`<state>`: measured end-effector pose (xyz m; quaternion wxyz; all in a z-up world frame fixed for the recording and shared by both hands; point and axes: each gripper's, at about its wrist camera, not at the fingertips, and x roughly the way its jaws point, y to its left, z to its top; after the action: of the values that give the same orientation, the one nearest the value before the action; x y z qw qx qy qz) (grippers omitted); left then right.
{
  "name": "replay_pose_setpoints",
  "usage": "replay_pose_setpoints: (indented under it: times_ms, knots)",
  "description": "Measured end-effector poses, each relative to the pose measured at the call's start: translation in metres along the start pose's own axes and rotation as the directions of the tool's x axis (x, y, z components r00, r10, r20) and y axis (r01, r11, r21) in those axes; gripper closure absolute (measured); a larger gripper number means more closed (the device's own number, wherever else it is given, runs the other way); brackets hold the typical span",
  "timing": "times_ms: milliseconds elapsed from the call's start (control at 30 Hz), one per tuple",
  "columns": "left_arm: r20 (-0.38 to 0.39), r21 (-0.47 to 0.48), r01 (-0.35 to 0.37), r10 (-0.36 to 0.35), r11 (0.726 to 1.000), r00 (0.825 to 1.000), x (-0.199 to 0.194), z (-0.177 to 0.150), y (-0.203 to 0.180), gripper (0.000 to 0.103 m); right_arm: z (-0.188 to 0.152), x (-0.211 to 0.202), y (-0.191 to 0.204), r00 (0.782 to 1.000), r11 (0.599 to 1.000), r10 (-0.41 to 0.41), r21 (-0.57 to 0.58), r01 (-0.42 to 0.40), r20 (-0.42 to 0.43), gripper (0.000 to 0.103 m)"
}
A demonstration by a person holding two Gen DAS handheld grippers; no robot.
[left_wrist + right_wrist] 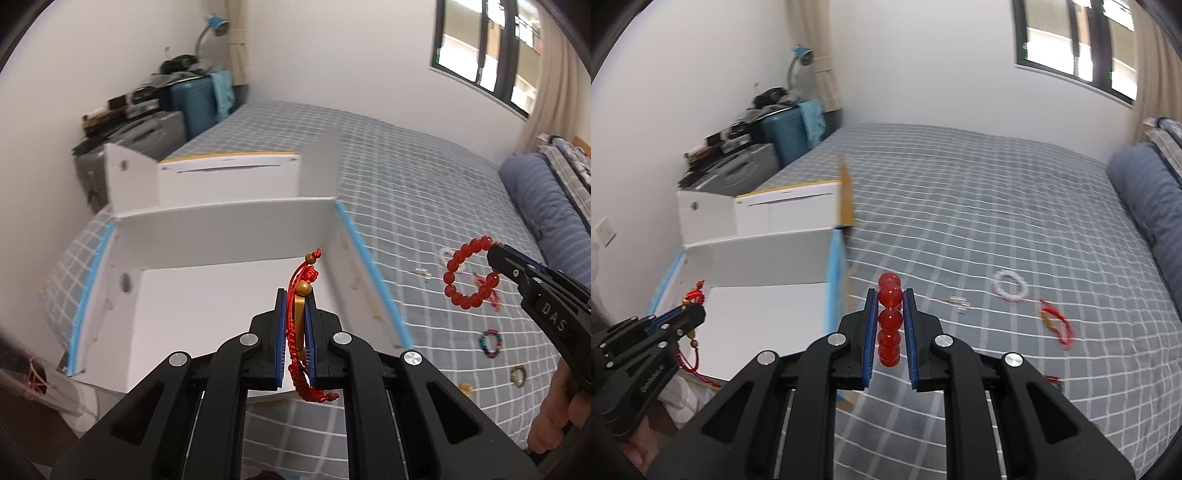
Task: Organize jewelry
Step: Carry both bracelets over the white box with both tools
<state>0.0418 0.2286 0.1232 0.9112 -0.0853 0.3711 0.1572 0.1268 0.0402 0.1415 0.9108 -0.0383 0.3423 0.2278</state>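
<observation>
Jewelry is split between the two grippers and the grey checked bedspread point(960, 221). Left gripper point(295, 317) has its blue-padded jaws pressed nearly together on one red braided cord bracelet with gold-coloured beads point(301, 321), held edge-on above the open white cardboard box point(229, 229) that sits on the bed. Right gripper point(890, 321) has its jaws at a narrow gap around one bracelet of round translucent red beads point(889, 317); from the left wrist camera that bracelet hangs as a full ring from the fingertips, out over the bedspread to the right of the box and apart from it.

Counting what lies loose on the bed from the right wrist camera: one pale pink-white bead bracelet point(1011, 286), one small silvery clear piece point(958, 303) just left of it, and one red cord bracelet with a gold part point(1058, 323) to its right. The left wrist camera adds one multicoloured bead bracelet point(491, 344), one small dark greenish-gold ring of beads point(518, 375) below it, and one small gold item point(466, 388) nearer the bed's edge; I cannot tell what that last one is.

Box has blue tape along both side rims, and its white floor looks bare where it shows. One blue-shaded desk lamp point(802, 57) stands in the far corner above a teal suitcase point(783, 134).
</observation>
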Motion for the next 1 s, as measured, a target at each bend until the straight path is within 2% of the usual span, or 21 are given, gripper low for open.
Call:
replay_pose_setpoints:
  times_ms: [167, 433, 767, 1000]
  knots:
    - [0.005, -0.036, -0.041, 0.041, 0.999, 0.999, -0.003, -0.002, 0.033, 0.095, 0.004, 0.008, 0.04, 0.998, 0.998, 0.065, -0.027, -0.065, -0.001, 0.09]
    - [-0.005, -0.081, -0.086, 0.086, 0.993, 0.996, 0.008, -0.008, 0.07, 0.095, 0.0, 0.044, 0.094, 0.994, 0.99, 0.101, -0.09, -0.105, -0.041, 0.09]
    - [-0.069, -0.117, -0.107, 0.099, 0.987, 0.993, 0.052, -0.012, 0.097, 0.095, -0.011, 0.099, 0.118, 0.983, 0.986, 0.129, -0.086, -0.141, -0.128, 0.09]
    - [-0.129, -0.124, -0.112, 0.096, 0.986, 0.987, 0.078, -0.019, 0.108, 0.095, -0.026, 0.126, 0.124, 0.974, 0.988, 0.115, -0.082, -0.133, -0.193, 0.09]
